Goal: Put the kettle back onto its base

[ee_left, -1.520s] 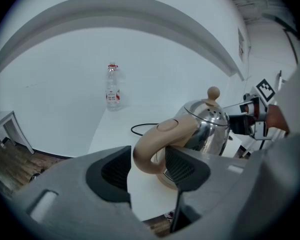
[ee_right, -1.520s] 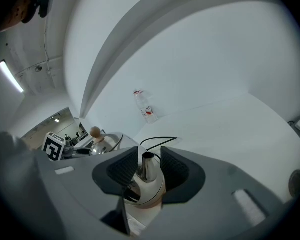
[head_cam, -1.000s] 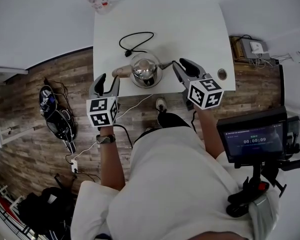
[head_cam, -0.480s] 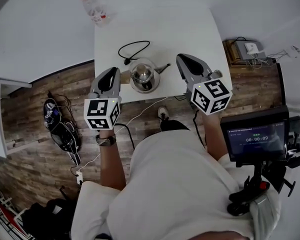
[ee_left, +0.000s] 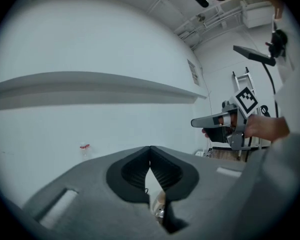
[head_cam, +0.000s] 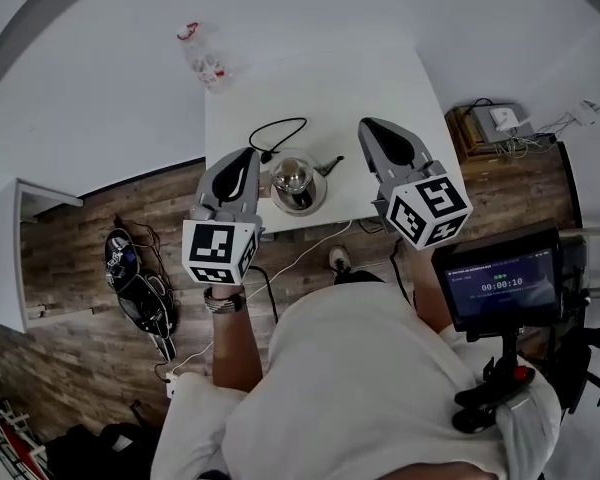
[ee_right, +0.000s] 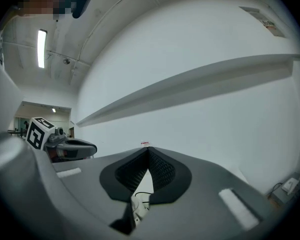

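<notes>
While both tools hover to either side of it, the kettle [head_cam: 294, 180] stands on the white tabletop [head_cam: 380, 78], close to the near edge, with its spout turned toward the right tool [ee_right: 148, 151]. A round rim shows under its shiny body and looks like the base [head_cam: 317, 197], so the job reads as done or nearly so. Whether the kettle sits fully home on it cannot be told from above. The left tool [ee_left: 150, 150] has its jaws pressed together, and so has the right one. Both pairs have just been closing, with nothing between them. Neither tool touches the kettle.

Trouble could come from three things. If the kettle rests crooked on its base, a light knock could rock or tip it. A white cable [head_cam: 305, 253] drops over the tabletop's near edge toward the person's shoe [head_cam: 337, 259] on the wooden floor [head_cam: 100, 218]. If that cable feeds the base, a foot catching it could drag base and kettle over the edge. A black cord [head_cam: 278, 128] lies looped just behind the kettle. A tool swung low across the tabletop could hook it, or strike the spout, and shove the kettle off its seat.
</notes>
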`<state>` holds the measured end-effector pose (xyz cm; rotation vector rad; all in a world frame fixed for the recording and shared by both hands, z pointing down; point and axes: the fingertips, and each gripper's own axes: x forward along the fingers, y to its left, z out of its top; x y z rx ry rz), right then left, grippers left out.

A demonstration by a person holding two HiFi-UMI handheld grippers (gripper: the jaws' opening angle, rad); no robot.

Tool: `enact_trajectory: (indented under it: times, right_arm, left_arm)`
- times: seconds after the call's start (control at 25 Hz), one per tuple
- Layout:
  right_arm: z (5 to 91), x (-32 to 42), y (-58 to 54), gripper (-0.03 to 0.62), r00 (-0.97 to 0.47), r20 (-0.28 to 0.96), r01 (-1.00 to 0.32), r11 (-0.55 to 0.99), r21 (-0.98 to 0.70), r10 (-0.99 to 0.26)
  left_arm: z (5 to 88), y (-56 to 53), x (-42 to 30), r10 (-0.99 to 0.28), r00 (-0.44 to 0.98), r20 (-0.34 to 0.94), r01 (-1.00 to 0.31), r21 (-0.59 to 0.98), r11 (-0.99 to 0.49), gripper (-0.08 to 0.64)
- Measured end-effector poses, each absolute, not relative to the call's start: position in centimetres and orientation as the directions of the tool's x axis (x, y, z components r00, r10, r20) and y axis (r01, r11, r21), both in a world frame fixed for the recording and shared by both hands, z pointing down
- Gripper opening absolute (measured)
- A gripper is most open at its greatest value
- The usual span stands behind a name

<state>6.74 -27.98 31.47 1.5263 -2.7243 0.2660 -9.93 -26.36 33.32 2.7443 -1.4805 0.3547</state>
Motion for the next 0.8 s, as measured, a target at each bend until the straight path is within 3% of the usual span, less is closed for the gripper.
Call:
enact_trajectory:
  times: [0.8]
  right_arm:
    - [29.3, 5.3, -27.9, 0.002, -0.557, 0.086, -0.83, 0.553, -0.066, -0.826]
  left_arm:
    - [31.7, -26.0, -8.9, -0.817, 0.549, 0.177, -0.804, -0.156, -0.574, 0.006]
